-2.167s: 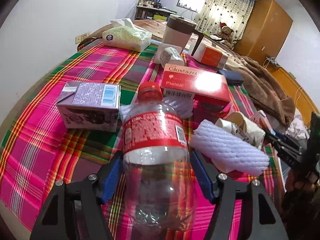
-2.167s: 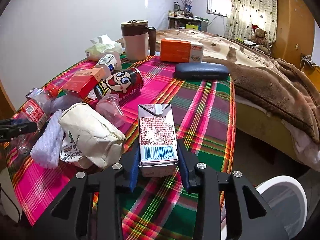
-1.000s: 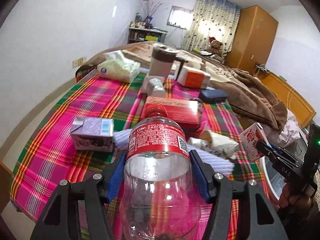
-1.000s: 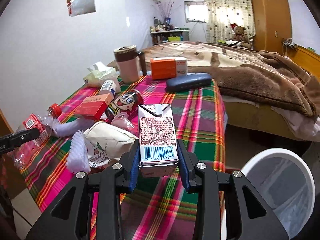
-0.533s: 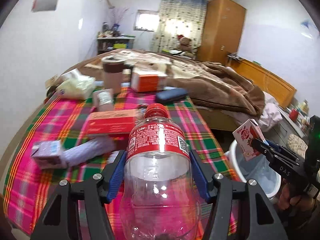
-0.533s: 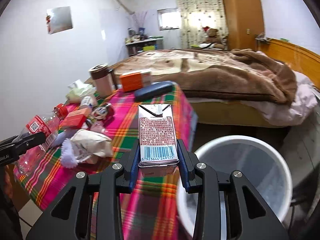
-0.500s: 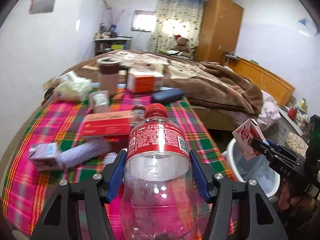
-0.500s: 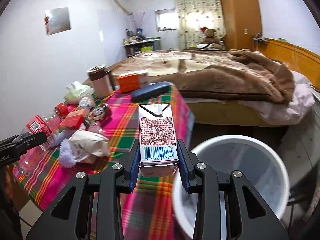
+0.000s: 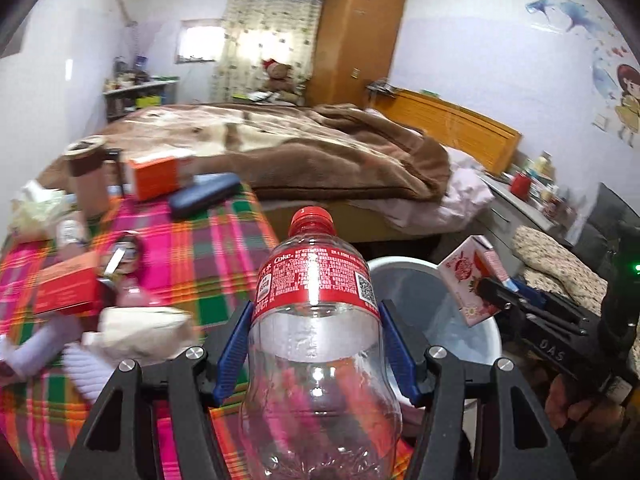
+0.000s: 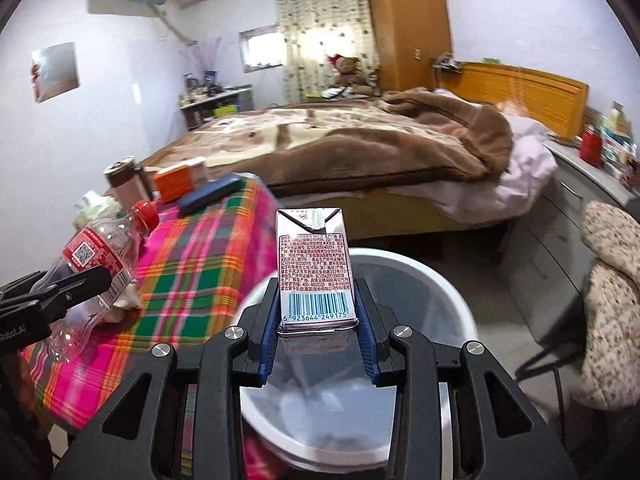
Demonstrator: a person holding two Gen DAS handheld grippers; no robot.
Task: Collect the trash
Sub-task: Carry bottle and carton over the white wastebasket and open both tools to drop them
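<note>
Bedroom, plaid-covered counter (image 9: pixel 208 264) beside white trash bin (image 10: pixel 448 280), both grippers carrying trash.
Left gripper (image 9: pixel 316 344) jaws clamping empty Coke bottle (image 9: pixel 316 320) near bin; right gripper (image 10: pixel 318 332) jaws gripping milk carton (image 10: pixel 314 268) over bin opening.

Your left hand-held gripper (image 9: pixel 316 344) is black with blue pads, and between them you have a clear plastic bottle (image 9: pixel 316 340) with a red cap and a red label printed in white. Your right hand-held gripper (image 10: pixel 318 316), black with blue pads too, carries a silvery-pink drink carton (image 10: pixel 314 276) with red text and a blue barcode. Beyond it you see a white trash bin (image 10: pixel 452 300) with a grey inside. To its left, your table (image 10: pixel 192 276) wears a plaid cloth of pink, green and orange. Ahead, the bed (image 10: pixel 360 140) has a brown and tan blanket.
</note>
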